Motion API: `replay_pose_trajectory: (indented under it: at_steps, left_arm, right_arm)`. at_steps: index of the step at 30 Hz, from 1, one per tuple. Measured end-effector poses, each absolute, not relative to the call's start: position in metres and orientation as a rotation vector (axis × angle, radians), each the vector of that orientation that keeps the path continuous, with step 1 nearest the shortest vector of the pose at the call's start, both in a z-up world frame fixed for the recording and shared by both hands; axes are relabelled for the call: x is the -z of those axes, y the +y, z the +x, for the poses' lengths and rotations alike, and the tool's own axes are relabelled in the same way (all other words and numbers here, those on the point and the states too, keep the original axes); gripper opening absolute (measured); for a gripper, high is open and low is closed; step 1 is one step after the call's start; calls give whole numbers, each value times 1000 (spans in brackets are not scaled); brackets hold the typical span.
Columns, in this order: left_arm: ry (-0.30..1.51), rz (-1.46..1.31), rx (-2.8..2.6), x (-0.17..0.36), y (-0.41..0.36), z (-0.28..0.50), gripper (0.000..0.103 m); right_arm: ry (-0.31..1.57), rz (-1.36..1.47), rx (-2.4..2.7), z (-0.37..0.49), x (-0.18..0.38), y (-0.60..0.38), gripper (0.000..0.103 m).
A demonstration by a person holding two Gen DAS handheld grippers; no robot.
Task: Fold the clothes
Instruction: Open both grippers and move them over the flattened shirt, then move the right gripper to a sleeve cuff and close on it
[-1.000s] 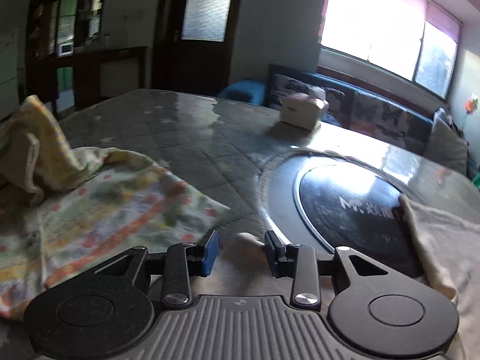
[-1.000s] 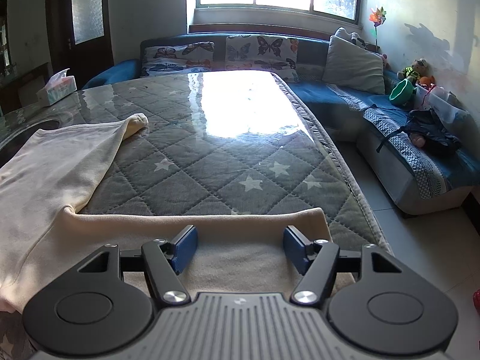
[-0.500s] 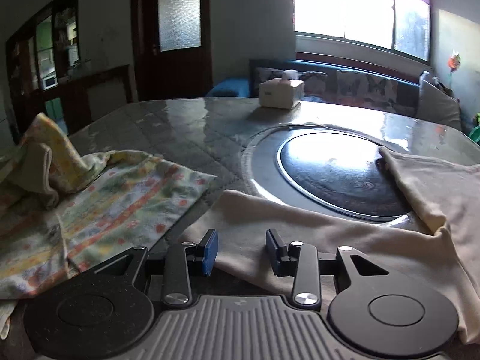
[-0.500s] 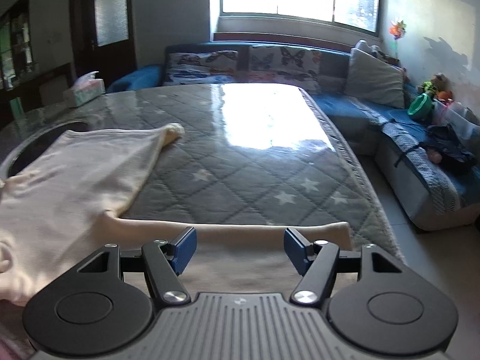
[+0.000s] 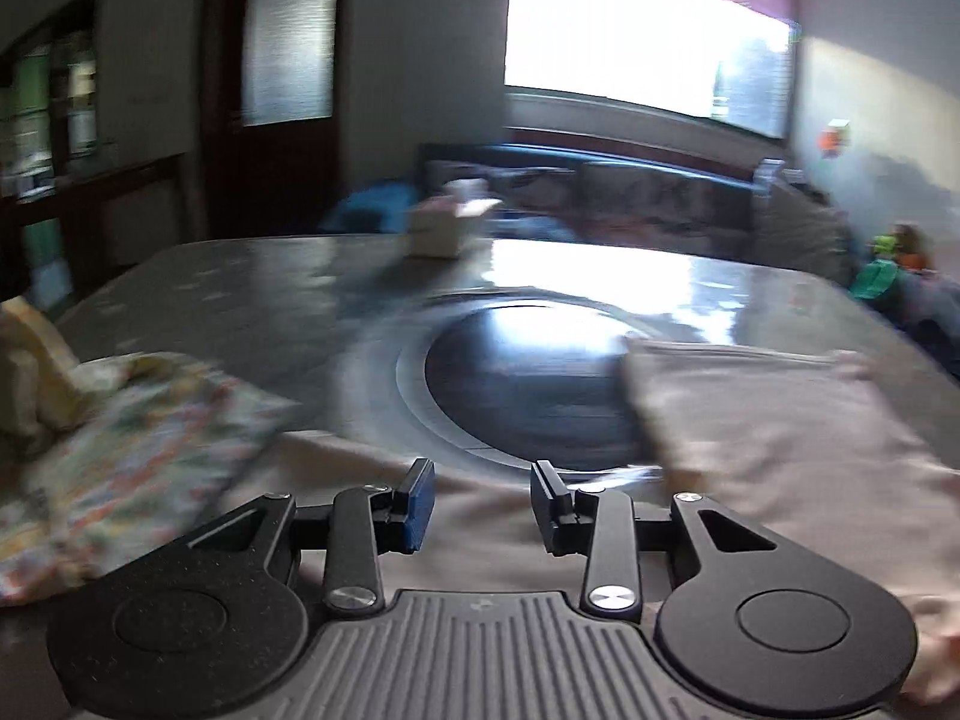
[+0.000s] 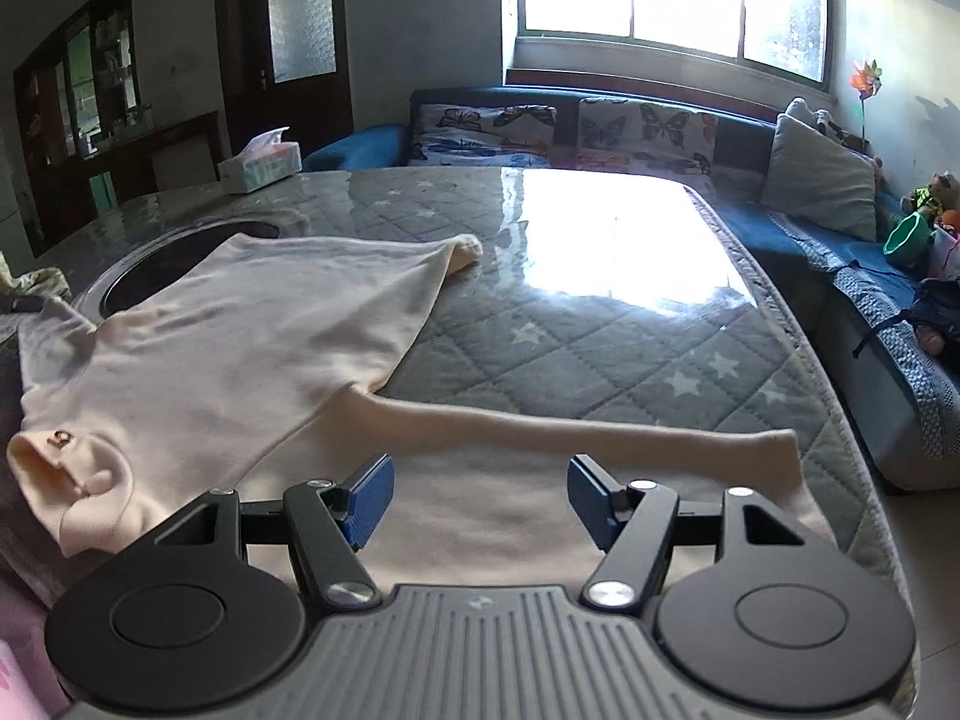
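Note:
A cream long-sleeved shirt (image 6: 240,336) lies spread flat on the quilted grey table, its collar (image 6: 66,456) near the left front. One sleeve (image 6: 600,438) runs along the front edge. My right gripper (image 6: 480,495) is open and empty, just above that sleeve. The same shirt shows blurred in the left wrist view (image 5: 780,420). My left gripper (image 5: 483,495) is open and empty above the shirt's other sleeve (image 5: 360,456).
A floral cloth (image 5: 132,456) is heaped at the left. A dark round inset (image 5: 528,384) sits mid-table. A tissue box (image 6: 259,168) stands at the far side. A blue sofa (image 6: 840,252) with cushions runs along the right and back edges.
Both views have swung left. The left gripper has moved right over the cream sleeve, with motion blur. The right gripper has pulled back, showing the whole shirt and collar. Both stay open.

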State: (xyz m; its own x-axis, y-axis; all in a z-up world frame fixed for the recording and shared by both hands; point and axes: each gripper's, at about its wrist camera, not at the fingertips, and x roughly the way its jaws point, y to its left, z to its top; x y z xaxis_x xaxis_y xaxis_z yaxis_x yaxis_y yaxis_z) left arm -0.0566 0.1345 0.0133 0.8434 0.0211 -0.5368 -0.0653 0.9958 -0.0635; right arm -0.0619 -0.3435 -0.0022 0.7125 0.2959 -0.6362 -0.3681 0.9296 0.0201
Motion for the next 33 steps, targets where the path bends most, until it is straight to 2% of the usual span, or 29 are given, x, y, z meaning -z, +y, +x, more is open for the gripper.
replay_pose_trajectory:
  at_steps: [7,15,25,33]
  left_arm:
    - [594,-20,268,-13,47,-48,43]
    - [612,140,502,2,-30,-52,43]
    - [666,208,544,20,-45,-55,43]
    - [636,225,562,6,-50,-54,44]
  right_arm:
    - [669,-164,-472,-81,1,-321,66]
    - [662,-263,-575,-98,5,-294,66]
    - [667,-234,-558,-110,1,-311,66]
    - [681,-167,-465,-98,4,-337,64]
